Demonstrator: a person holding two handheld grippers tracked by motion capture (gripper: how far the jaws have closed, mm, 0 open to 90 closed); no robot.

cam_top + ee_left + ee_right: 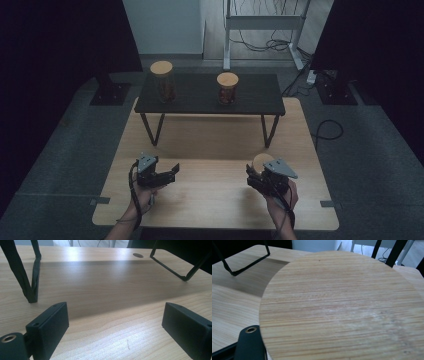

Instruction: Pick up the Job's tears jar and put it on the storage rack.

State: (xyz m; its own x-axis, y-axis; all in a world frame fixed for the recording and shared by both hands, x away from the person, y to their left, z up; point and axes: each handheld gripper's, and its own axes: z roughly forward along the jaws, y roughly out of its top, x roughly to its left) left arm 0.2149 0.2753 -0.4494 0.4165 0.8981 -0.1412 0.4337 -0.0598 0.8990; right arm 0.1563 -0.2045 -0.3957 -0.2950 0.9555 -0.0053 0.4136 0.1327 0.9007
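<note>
High view. Light wooden table (210, 200), person's forearms entering from the near edge. Left gripper (167, 172) rests low over the near-left part of the table, jaws pointing right, spread apart with nothing between them. Right gripper (257, 175) sits over the near-right part; a round wooden lid (261, 161) shows just at its far side, at the jaws. The jaws are closed down, and the lid appears clamped in them. A small black shelf (210, 95) on thin legs stands across the far half of the table. Two glass jars on it, each with a wooden lid on top: left jar (164, 82) toward the shelf's left end, right jar (227, 89) right of centre, well apart from each other.

Left gripper view. Both black jaws rise from the bottom, wide apart, bare table between them. Shelf legs stand beyond, at the left (32, 280) and the far right.

Right gripper view. The wooden lid (342, 307) lies right at the camera, flat face up, grain running across. Part of the gripper's body shows at bottom left; jaw tips hidden under the lid. One shelf leg (244, 262) at far left.
</note>
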